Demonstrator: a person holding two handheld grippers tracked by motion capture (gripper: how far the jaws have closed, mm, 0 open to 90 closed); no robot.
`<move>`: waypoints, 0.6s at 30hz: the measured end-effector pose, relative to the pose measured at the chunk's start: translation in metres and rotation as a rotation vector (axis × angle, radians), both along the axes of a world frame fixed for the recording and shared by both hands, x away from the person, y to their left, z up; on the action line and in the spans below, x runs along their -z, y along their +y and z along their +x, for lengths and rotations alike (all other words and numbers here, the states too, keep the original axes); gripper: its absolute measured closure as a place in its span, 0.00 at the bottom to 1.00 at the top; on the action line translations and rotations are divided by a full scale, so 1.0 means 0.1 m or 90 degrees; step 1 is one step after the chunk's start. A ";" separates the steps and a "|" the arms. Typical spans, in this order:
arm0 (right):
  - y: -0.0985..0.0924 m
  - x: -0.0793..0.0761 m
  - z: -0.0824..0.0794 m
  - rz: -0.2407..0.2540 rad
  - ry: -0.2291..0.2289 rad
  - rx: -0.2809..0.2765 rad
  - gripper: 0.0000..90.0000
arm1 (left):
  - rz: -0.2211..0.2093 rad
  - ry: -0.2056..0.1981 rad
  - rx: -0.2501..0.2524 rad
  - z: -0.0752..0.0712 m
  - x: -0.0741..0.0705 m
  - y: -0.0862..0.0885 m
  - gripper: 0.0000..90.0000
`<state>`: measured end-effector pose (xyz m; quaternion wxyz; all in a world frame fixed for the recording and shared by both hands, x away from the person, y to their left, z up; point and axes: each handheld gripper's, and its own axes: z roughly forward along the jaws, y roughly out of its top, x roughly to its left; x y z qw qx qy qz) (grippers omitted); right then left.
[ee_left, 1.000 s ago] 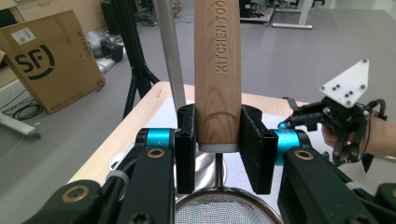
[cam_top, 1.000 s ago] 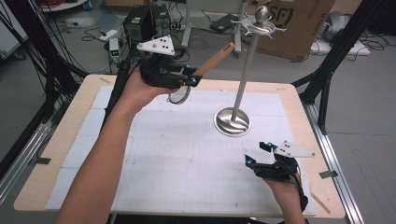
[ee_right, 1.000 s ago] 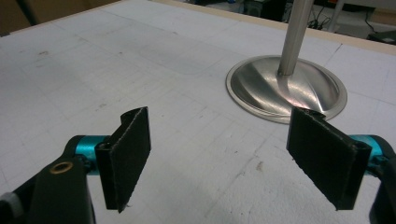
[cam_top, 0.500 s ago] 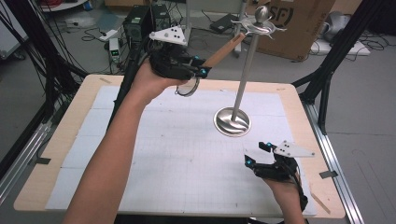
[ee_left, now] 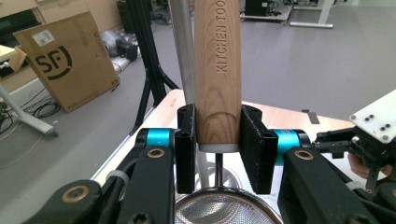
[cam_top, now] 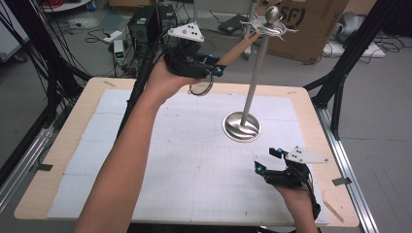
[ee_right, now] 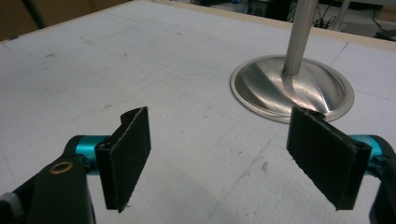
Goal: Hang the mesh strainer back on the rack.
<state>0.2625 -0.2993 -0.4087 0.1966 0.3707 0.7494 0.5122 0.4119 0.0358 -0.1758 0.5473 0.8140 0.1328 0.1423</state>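
Note:
A small mesh strainer with a wooden handle (cam_top: 240, 47) is held up in the air behind the table, my left gripper (cam_top: 216, 65) shut on the handle. Its wire rim (cam_top: 200, 90) hangs below that hand. The handle's tip reaches up to the hooks at the top (cam_top: 272, 22) of a steel hanging stand (cam_top: 255, 77). In the left gripper view both pads clamp the handle (ee_left: 217, 70), with the mesh bowl (ee_left: 219, 212) underneath. My right gripper (cam_top: 267, 160) rests low at the table's front right, open and holding nothing, facing the stand's round base (ee_right: 292, 88).
The stand's base (cam_top: 241, 127) sits right of centre on the white mat (cam_top: 170, 160). Behind the table are a cardboard box (cam_top: 311, 29), black frame legs (cam_top: 340, 82) and cables on the floor. The wooden table edge (cam_top: 340, 194) runs close to my right hand.
My left hand has risen and moved right with the strainer, bringing the handle's tip up to the stand's top hooks. The right gripper has stayed put.

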 end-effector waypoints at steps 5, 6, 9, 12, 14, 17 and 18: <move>0.00 0.00 0.00 0.002 -0.001 0.000 0.23 | 0.010 0.005 -0.015 0.05 0.05 -0.04 0.77; 0.00 0.00 0.00 0.002 -0.001 0.000 0.23 | 0.012 0.005 -0.019 0.06 0.06 -0.05 0.77; 0.00 0.01 0.01 0.002 0.001 -0.002 0.23 | 0.013 0.008 -0.028 0.10 0.08 -0.07 0.77; 0.00 0.01 0.01 0.003 0.000 -0.003 0.23 | 0.018 0.010 -0.036 0.13 0.11 -0.08 0.77; 0.00 0.01 0.01 0.004 0.000 -0.003 0.23 | 0.018 0.015 -0.044 0.16 0.12 -0.10 0.77; 0.00 0.01 0.01 0.006 0.000 -0.003 0.23 | 0.016 0.019 -0.049 0.19 0.14 -0.12 0.77; -0.01 0.01 0.01 0.006 0.000 -0.003 0.23 | 0.016 0.020 -0.048 0.21 0.15 -0.13 0.77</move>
